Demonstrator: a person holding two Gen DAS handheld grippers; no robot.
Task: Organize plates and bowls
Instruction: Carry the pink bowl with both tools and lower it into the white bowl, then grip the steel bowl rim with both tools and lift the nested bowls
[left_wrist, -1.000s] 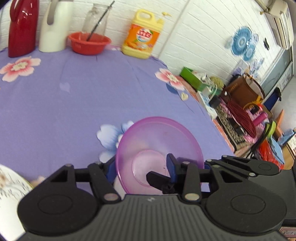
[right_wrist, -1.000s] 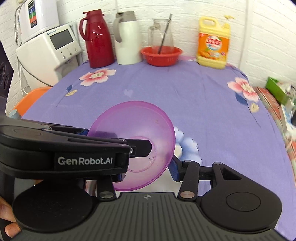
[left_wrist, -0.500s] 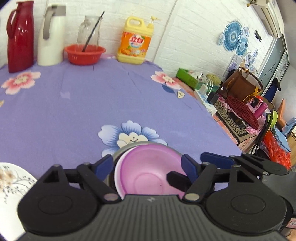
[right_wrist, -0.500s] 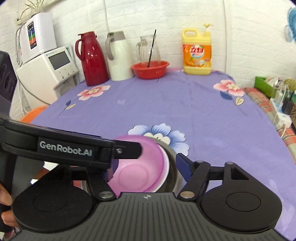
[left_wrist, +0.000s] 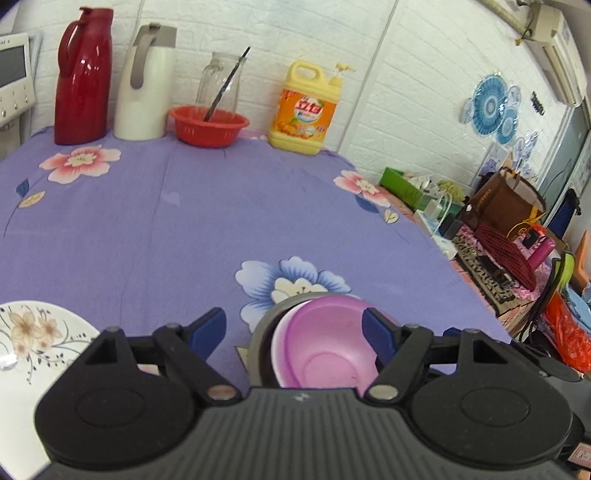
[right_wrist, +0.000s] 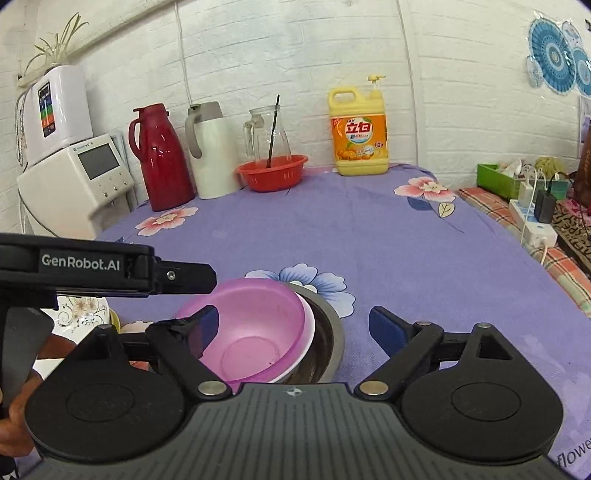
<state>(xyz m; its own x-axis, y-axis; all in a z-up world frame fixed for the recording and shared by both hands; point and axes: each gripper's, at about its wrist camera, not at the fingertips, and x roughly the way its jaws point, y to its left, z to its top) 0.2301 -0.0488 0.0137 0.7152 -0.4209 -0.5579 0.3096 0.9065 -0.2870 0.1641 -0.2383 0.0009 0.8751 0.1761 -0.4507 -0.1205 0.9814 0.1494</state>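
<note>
At table centre-front: pink bowl (right_wrist: 255, 328) nested in white bowl (right_wrist: 308, 332), both inside steel bowl (right_wrist: 328, 332), stack on purple cloth (right_wrist: 369, 236). Left gripper (left_wrist: 295, 328): jaws spread wide, released, straddling stack rim without contact. Right gripper (right_wrist: 295, 325): jaws fully spread, nothing grasped, stack between fingers. Floral plate (left_wrist: 33, 332) at 9 o'clock of stack. Red basket (right_wrist: 273, 171), detergent (right_wrist: 358, 129) at 12 o'clock, along wall.

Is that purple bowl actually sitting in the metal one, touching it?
Touching. In the right wrist view the purple bowl is nested, tilted, inside the metal bowl, on a pale bowl between them; no gap shows. Both grippers are open, off it.
</note>
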